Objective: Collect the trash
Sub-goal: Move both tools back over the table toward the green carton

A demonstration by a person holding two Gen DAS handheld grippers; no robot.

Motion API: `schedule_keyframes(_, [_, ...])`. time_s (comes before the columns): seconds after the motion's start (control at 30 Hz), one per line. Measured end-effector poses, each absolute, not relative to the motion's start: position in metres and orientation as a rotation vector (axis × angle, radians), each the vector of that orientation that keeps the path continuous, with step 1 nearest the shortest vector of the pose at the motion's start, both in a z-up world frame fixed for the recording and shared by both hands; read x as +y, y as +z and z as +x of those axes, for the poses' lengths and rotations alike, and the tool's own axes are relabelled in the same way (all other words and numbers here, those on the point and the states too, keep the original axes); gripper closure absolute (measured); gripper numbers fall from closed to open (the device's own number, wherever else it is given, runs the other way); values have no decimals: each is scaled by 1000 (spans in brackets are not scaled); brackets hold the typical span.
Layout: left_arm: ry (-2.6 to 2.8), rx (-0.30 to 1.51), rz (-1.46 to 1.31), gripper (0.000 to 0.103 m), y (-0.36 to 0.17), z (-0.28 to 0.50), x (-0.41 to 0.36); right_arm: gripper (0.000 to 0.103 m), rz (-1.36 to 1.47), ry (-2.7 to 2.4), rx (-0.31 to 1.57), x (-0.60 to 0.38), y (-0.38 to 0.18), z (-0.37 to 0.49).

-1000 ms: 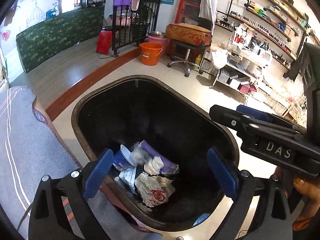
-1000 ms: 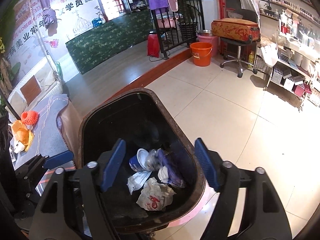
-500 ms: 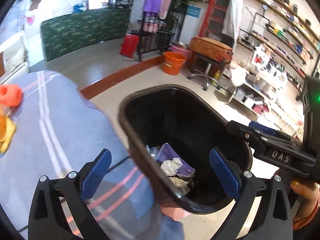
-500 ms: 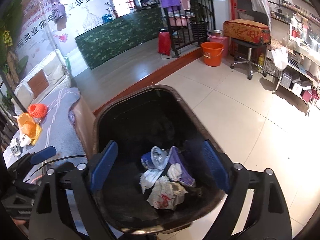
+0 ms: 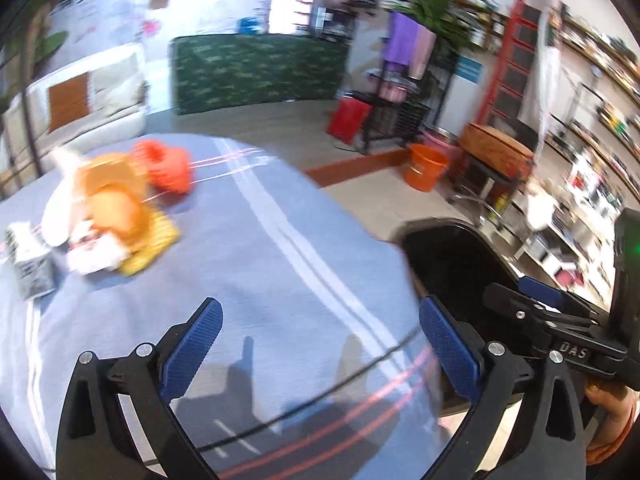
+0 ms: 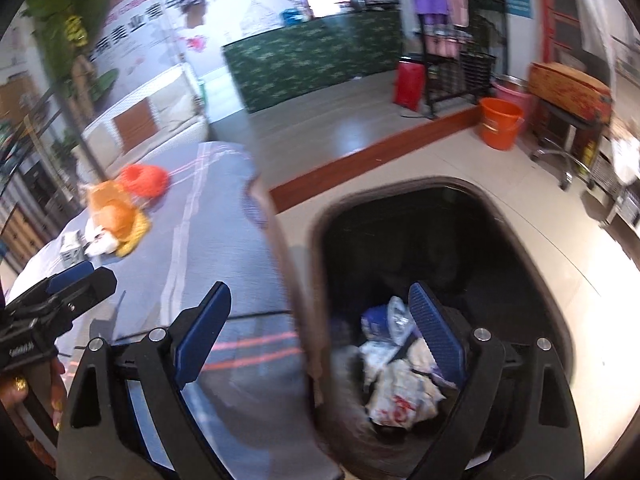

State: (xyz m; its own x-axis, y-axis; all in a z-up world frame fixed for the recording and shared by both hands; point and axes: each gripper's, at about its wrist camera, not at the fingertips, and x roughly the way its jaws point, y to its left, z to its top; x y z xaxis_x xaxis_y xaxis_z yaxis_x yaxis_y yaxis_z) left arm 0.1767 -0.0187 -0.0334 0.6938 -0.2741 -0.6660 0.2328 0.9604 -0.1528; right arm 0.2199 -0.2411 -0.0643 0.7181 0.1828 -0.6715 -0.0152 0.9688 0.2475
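Nearest, the left gripper [image 5: 320, 354] hangs over the blue-grey cloth of the desk [image 5: 280, 280], its jaws spread wide with nothing between them. The right gripper [image 6: 320, 334] straddles the desk's edge and the black bin [image 6: 520, 248] beside it; its jaws have just been opening and now stand wide and empty, one blue pad over the cloth, the other over the bin's mouth. Crumpled wrappers [image 6: 400, 396] and a blue cup [image 6: 374, 320] already lie at the bottom of the bin.

Farther across the desk sits the trash yet to be gathered: a small grey carton [image 5: 32, 264], a heap of orange and yellow bags [image 5: 112, 216] with white paper tucked under it, and an orange net [image 5: 166, 166] behind. Both views are smeared, so the heap's exact make-up is hard to tell.

To do this well, I would go for the near carton first, come down with the jaws astride one piece only, and close firmly before lifting, since soft bags will likely slip or drag their neighbours
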Motion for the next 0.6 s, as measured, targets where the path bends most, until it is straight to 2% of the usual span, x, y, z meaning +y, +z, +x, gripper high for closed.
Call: schedule_keyframes(0.6, [116, 737, -317, 6, -28, 166, 177, 14, -46, 602, 763, -46, -35, 254])
